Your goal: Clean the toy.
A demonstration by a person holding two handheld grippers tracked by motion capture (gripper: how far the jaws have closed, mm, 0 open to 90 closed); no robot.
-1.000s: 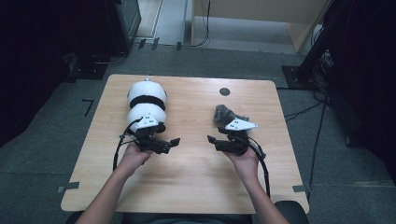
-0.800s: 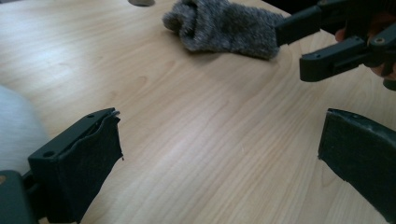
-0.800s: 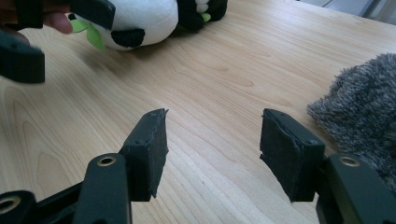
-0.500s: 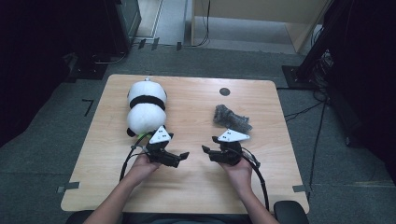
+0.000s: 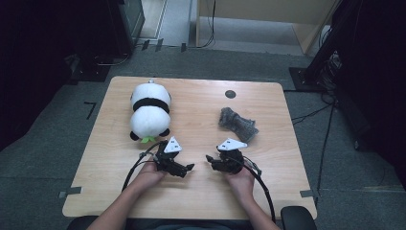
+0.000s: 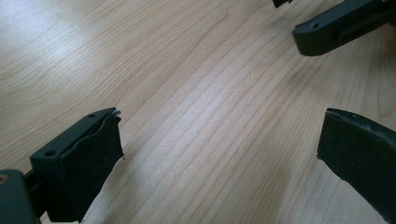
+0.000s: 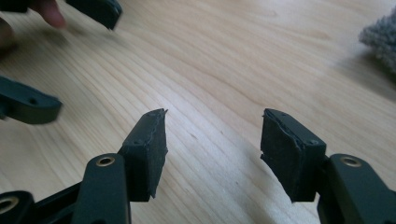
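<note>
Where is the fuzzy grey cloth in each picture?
High view: the grey cloth lies on the right half of the wooden table, just beyond the right gripper.
Right gripper view: a bit of it pokes in at the top right edge.
Left gripper view: it is outside this picture.
Shared landmark: the pale wood grain of the table.
</note>
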